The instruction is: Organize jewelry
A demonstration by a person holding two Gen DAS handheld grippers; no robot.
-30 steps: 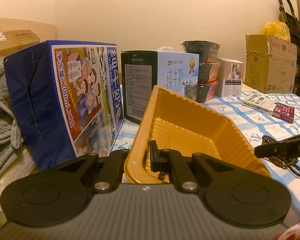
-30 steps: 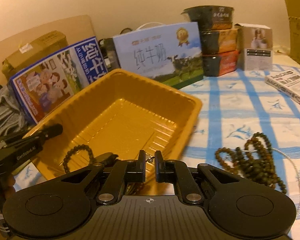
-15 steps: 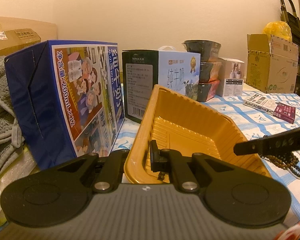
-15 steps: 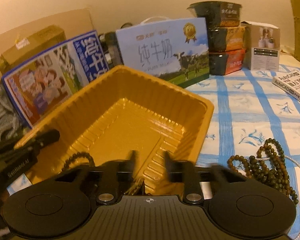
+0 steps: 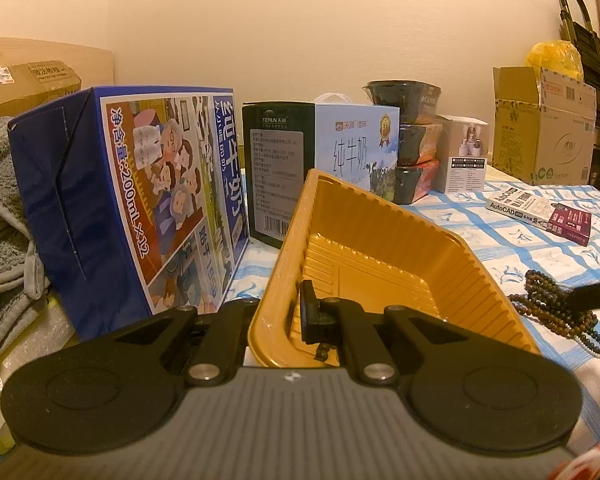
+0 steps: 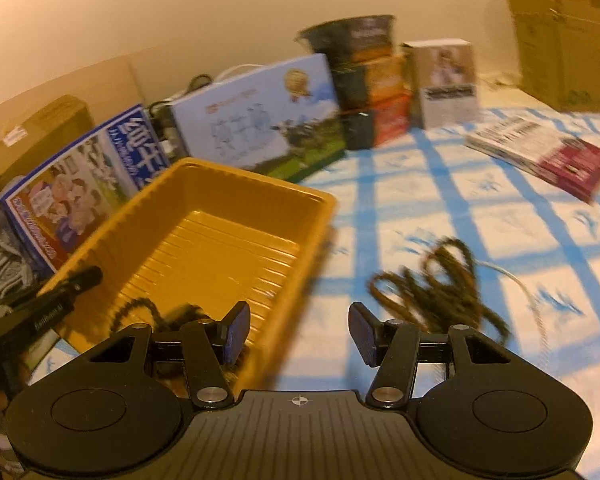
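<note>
Surface: blue-checked cloth (image 6: 452, 184) under warm light, with milk cartons (image 5: 140, 200), stacked food tubs and a book (image 5: 540, 212) along the back and side.
Tray: yellow plastic tray (image 5: 380, 248) tipped up at its near end, far corner close to the cartons.
Left gripper (image 5: 276, 312): pressed together on the tray's near rim, one finger outside the wall, one inside; it holds as it did a second ago.
Right gripper (image 6: 298, 334): a second ago its fingers were pinched nearly together over the tray; now they stand wide apart and empty, just past the tray's right wall, the view smeared by motion.
Bracelet (image 6: 136, 312): small dark bead loop lying on the tray floor near the left corner, so the drop looks done.
Remaining jewelry: tangled pile of brown bead strands (image 6: 440, 284) plus a thin pale chain, on the cloth right of the tray, apart from it.
Meaning: one piece is stowed; the freed right gripper seems headed to the pile for the next.
</note>
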